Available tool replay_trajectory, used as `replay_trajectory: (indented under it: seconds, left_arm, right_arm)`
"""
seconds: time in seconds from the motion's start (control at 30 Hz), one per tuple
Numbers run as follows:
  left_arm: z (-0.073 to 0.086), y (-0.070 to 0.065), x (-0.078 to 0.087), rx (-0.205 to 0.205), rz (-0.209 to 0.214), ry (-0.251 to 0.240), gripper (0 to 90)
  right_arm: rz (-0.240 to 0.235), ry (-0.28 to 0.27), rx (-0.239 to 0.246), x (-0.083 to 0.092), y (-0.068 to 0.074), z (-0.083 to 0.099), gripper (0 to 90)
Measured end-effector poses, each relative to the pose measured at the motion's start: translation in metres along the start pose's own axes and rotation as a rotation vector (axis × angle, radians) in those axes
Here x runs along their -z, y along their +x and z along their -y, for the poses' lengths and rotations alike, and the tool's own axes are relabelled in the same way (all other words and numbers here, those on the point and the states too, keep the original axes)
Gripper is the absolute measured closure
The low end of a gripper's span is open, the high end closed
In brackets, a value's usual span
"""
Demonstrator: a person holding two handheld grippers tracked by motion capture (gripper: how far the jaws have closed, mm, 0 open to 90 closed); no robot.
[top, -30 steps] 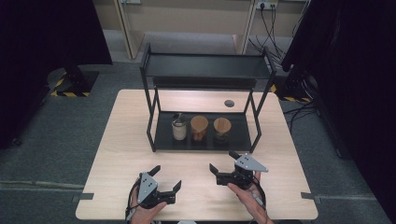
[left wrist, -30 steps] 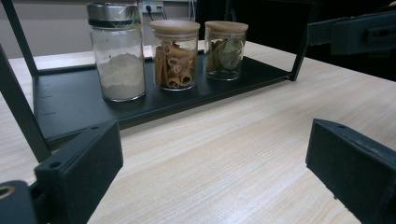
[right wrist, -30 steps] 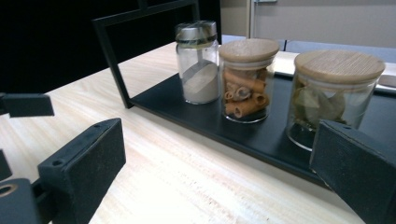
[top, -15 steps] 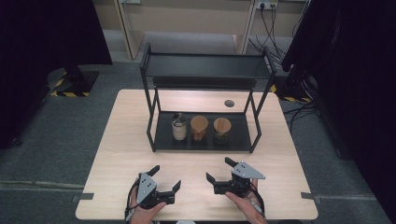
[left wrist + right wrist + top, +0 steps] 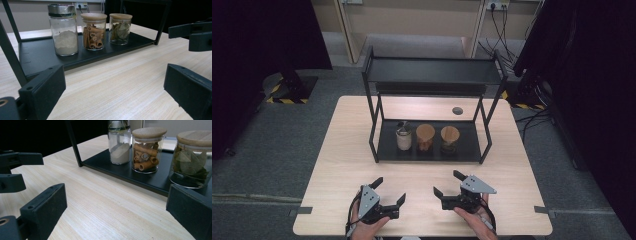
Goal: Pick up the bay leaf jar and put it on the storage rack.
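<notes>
A black two-tier rack [image 5: 468, 146] stands at the middle of the light wooden table [image 5: 347, 150]. Three glass jars sit in a row on its lower shelf: a metal-lidded jar of white powder [image 5: 403, 138] [image 5: 63, 32] [image 5: 120, 142], a wooden-lidded jar of cinnamon sticks [image 5: 425, 137] [image 5: 93, 31] [image 5: 147, 150], and a wooden-lidded jar of dried leaves [image 5: 450, 137] [image 5: 120, 28] [image 5: 191, 162]. My left gripper [image 5: 389, 190] [image 5: 113, 83] is open near the table's front edge, holding nothing. My right gripper [image 5: 448, 183] [image 5: 115, 205] is open beside it, also holding nothing.
The rack's upper shelf [image 5: 432, 72] is bare. A round grommet hole [image 5: 457, 110] lies in the table behind the rack. In each gripper view the other gripper shows at the edge: the right gripper [image 5: 197, 35], the left gripper [image 5: 15, 170]. Dark curtains and cables surround the table.
My right gripper has drawn back a little toward the table's near edge. The left gripper and the jars have stayed put.
</notes>
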State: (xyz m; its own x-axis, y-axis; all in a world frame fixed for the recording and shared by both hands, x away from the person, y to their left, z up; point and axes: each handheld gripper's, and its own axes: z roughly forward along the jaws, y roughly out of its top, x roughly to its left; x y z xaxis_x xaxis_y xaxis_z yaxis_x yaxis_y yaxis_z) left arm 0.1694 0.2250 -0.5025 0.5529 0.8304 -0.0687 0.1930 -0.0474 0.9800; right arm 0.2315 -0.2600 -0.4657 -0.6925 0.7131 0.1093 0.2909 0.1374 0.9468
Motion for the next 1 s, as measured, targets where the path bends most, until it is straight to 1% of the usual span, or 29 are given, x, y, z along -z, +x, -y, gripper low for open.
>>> replay_trajectory:
  seconds: [0.47,1.0]
  left_arm:
    - [0.0000,0.0006,-0.0001,0.005,0.002,0.000,3.1]
    - [0.0000,0.0013,-0.0001,0.004,0.001,-0.001,3.1]
  right_arm:
    - [0.017,0.002,-0.002,-0.0005,-0.0017,0.0012,3.4]
    - [0.020,0.002,-0.002,-0.0008,-0.0023,0.0015,3.4]
